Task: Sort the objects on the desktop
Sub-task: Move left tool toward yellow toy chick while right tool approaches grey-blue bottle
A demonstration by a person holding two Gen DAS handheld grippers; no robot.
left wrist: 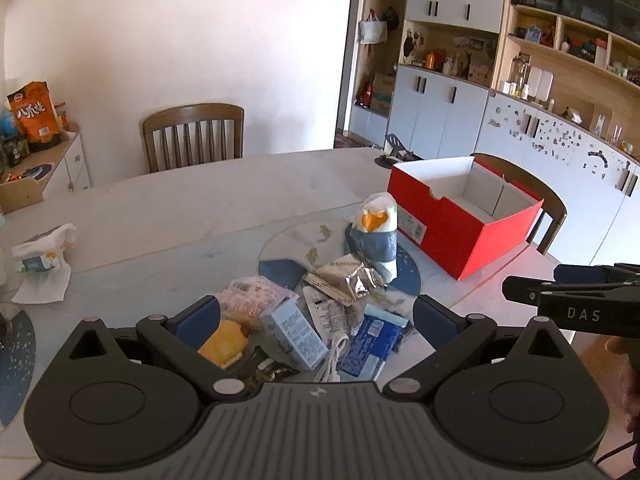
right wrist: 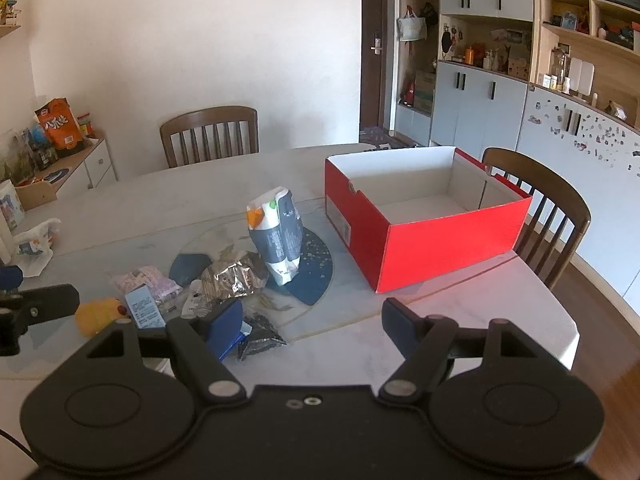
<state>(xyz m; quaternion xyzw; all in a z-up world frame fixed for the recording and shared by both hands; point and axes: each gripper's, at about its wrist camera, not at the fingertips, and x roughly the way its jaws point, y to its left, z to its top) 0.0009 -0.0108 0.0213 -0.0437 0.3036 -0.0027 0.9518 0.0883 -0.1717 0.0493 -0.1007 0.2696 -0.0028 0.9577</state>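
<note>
A pile of small items lies on the table: a yellow duck toy (left wrist: 224, 344) (right wrist: 98, 314), a light blue carton (left wrist: 296, 334) (right wrist: 145, 312), a dark blue packet (left wrist: 370, 344), a white cable (left wrist: 334, 358), a silver foil wrapper (left wrist: 346, 280) (right wrist: 234, 276), a pink packet (left wrist: 252, 296) (right wrist: 146, 280) and an upright tissue pack (left wrist: 378, 236) (right wrist: 276, 236). An open red box (left wrist: 460, 216) (right wrist: 424, 216) stands empty to the right. My left gripper (left wrist: 316, 320) is open just above the pile. My right gripper (right wrist: 312, 328) is open and empty, right of the pile.
A crumpled white pack (left wrist: 42, 258) (right wrist: 34, 246) lies at the table's left. Wooden chairs stand at the far side (left wrist: 194, 136) (right wrist: 210, 134) and right side (right wrist: 552, 216). A side cabinet with snack bags (left wrist: 34, 116) is at the left, wall cabinets at the right.
</note>
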